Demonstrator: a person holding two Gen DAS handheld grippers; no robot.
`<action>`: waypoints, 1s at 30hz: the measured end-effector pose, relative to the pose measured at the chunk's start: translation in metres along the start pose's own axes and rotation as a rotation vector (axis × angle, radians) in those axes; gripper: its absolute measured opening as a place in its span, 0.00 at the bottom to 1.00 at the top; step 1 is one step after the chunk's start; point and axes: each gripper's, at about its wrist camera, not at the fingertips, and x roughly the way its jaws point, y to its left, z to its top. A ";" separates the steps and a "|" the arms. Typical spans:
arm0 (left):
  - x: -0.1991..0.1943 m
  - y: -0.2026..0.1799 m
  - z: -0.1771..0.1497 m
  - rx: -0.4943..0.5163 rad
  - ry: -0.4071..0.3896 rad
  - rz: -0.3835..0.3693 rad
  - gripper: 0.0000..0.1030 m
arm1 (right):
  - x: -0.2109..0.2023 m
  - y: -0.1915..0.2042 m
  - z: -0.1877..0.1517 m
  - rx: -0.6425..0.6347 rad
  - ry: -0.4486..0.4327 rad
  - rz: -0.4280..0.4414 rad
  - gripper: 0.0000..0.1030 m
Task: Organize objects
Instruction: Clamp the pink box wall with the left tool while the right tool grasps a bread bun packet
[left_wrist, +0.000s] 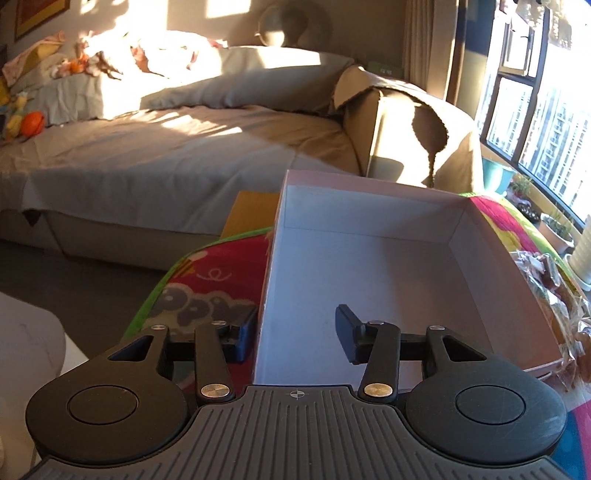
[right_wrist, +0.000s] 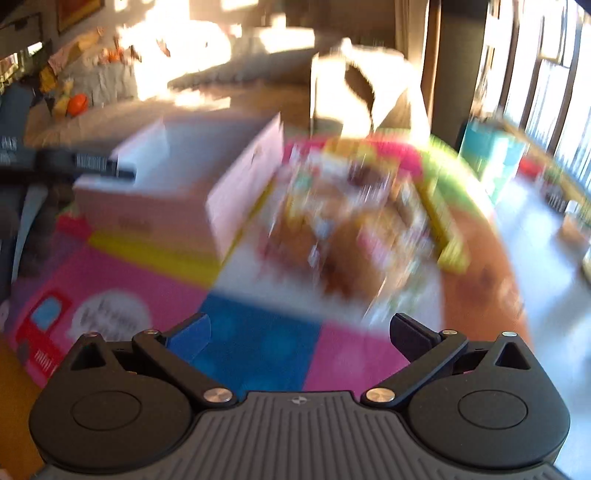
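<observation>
An open pink cardboard box with a white, empty inside stands on a colourful play mat. My left gripper is open and straddles the box's near left wall, one finger outside and one inside. A clear bag of brown snacks lies right of the box. In the blurred right wrist view the box is at centre left and the snack bag is ahead of my right gripper, which is open, empty and above the mat.
A beige covered sofa with toys and cushions runs behind the mat. An open cardboard carton stands by the window. Potted plants line the sill at the right. A teal container stands beyond the mat.
</observation>
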 end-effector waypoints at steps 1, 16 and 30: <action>0.002 0.000 -0.002 0.001 0.002 0.012 0.38 | 0.000 -0.003 0.004 -0.031 -0.031 -0.015 1.00; -0.003 0.011 -0.007 0.041 -0.011 -0.043 0.13 | 0.071 -0.043 0.020 0.024 0.058 0.108 0.73; -0.006 0.007 -0.008 0.041 -0.029 -0.024 0.12 | -0.018 -0.004 0.107 0.124 0.011 0.270 0.49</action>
